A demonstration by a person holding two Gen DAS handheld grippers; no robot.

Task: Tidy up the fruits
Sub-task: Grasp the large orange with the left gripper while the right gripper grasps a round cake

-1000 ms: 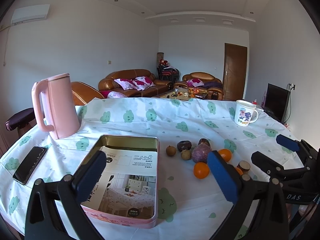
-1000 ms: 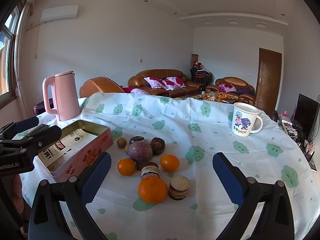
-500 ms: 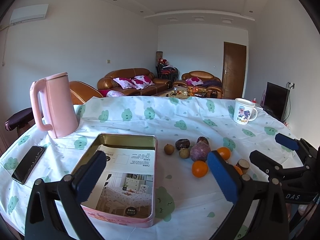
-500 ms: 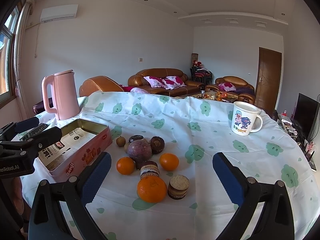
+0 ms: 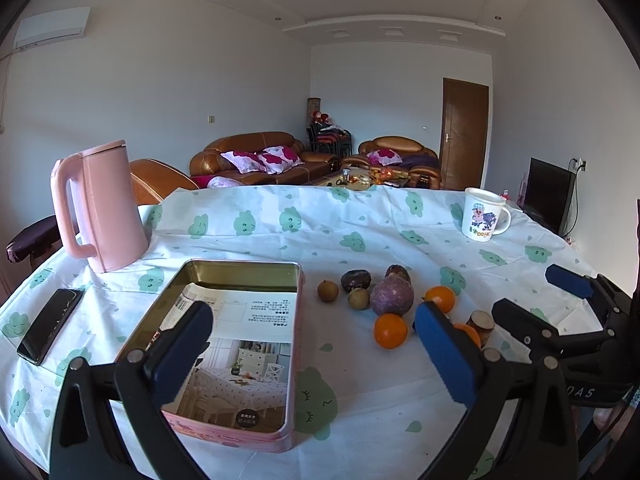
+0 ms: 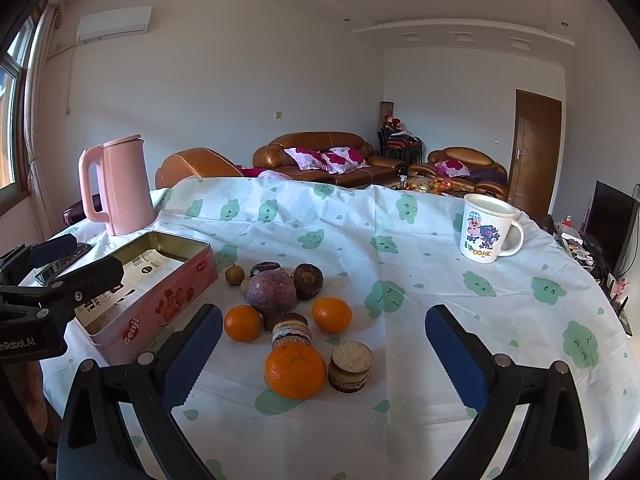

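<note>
A cluster of fruit lies on the table: a large orange (image 6: 295, 370), two smaller oranges (image 6: 242, 323) (image 6: 331, 314), a big purple fruit (image 6: 271, 291), dark round fruits and small brown ones. An open pink tin (image 5: 236, 344) with a printed sheet inside stands left of the fruit; it also shows in the right wrist view (image 6: 152, 292). My left gripper (image 5: 312, 336) is open and empty, above the tin's right edge. My right gripper (image 6: 324, 336) is open and empty, just short of the large orange.
A pink kettle (image 5: 100, 208) stands at the back left, a black phone (image 5: 50, 330) at the left edge, a cartoon mug (image 6: 486, 228) at the back right. Two layered round cakes (image 6: 291, 330) (image 6: 351, 366) sit among the fruit. The tablecloth (image 6: 440, 380) hangs over the rounded table edge.
Both grippers have drifted slightly forward and lower toward the table; the tin and fruit look a little nearer. Nothing was taken hold of.
</note>
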